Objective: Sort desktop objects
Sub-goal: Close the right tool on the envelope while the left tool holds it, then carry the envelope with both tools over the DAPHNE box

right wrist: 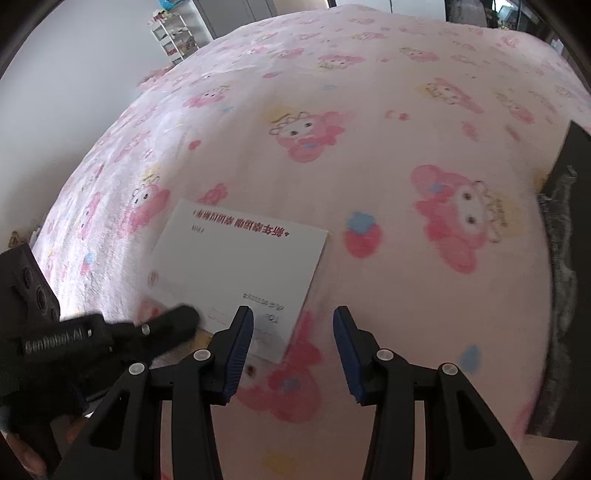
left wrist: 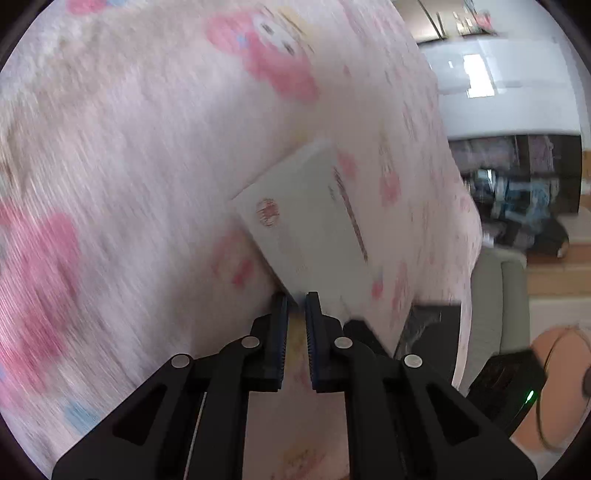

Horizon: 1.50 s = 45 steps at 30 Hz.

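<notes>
A white card with red print lies on a pink cartoon-print blanket. My left gripper has its jaws nearly together, pinching the card's near corner between the blue pads. In the right wrist view the same card lies left of centre, and the blurred left gripper meets its lower left edge. My right gripper hovers open above the card's near right corner. Its left finger overlaps the card, its right finger is over bare blanket, and nothing is between them.
A dark, fuzzy-edged object lies at the blanket's right edge. A white shelf rack stands against the far wall. Past the blanket's edge are a black device with a green light and a grey seat.
</notes>
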{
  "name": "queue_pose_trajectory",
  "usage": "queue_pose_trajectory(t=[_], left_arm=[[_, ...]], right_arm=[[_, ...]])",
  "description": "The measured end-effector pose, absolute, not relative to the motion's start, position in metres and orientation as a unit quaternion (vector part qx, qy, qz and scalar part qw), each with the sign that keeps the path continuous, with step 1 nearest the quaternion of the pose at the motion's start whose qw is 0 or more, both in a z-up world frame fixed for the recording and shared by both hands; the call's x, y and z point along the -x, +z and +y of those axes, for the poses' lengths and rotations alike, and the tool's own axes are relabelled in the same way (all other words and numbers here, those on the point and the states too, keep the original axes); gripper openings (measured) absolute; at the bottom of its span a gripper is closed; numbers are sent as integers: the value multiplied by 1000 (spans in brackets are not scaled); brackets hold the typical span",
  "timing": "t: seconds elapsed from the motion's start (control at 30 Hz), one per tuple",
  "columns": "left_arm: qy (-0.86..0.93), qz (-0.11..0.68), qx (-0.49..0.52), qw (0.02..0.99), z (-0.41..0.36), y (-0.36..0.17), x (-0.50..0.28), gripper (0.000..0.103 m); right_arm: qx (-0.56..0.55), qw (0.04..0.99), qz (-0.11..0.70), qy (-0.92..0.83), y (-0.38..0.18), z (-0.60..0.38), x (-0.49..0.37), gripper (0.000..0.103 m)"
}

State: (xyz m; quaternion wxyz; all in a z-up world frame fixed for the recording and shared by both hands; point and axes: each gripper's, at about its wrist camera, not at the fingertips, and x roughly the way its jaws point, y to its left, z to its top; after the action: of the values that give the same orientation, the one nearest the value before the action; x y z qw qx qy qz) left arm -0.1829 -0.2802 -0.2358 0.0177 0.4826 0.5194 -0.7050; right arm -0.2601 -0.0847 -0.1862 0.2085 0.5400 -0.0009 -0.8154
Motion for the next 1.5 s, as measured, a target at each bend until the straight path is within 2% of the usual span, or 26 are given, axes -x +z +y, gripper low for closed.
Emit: queue_pose_trajectory(t=[0.07, 0.13, 0.2, 0.23, 0.37, 0.47, 0.53, 0.67, 0.8, 1.0, 1.1, 1.3, 1.5], left_arm=[[-712, 490, -502, 0, -265, -229, 181, 14], [-731, 461, -503, 6, -259, -219, 177, 37], [-750, 441, -492, 30, -262, -209, 172, 49], [-758, 431, -487, 42, -263, -205, 169, 50], [-782, 402, -462, 113, -277, -196, 163, 50], [-793, 386, -448, 146, -286, -196, 167, 46], [-791, 391, -450, 138, -289, -203, 178, 30], [-790, 375, -469, 128, -281, -210, 189, 25], [-794, 347, -491, 91, -263, -205, 184, 25], [-779, 347, -522, 18, -231, -206, 165, 27], [-782, 346, -518, 15, -226, -202, 158, 33], [-776, 346, -527, 29, -230, -214, 174, 37], [-787, 297, -541, 5, -208, -209, 177, 49]], right_arm=[[-536, 202, 10, -819, -183, -78, 258, 41], [-533, 197, 20, -822, -180, -71, 259, 41], [-535, 194, 23, -822, -181, -67, 261, 41], [-537, 193, 20, -821, -182, -65, 262, 41], [-539, 197, 19, -818, -186, -69, 264, 41], [-538, 209, 25, -816, -191, -77, 264, 41], [-538, 221, 24, -813, -194, -83, 265, 41], [-530, 237, 30, -814, -188, -89, 258, 41], [-517, 236, 49, -822, -173, -80, 246, 41], [-533, 223, 46, -815, -165, -32, 219, 41], [-548, 213, 43, -808, -175, -14, 212, 41], [-553, 198, 6, -810, -195, -6, 231, 41], [-541, 214, -8, -813, -194, -20, 230, 44]])
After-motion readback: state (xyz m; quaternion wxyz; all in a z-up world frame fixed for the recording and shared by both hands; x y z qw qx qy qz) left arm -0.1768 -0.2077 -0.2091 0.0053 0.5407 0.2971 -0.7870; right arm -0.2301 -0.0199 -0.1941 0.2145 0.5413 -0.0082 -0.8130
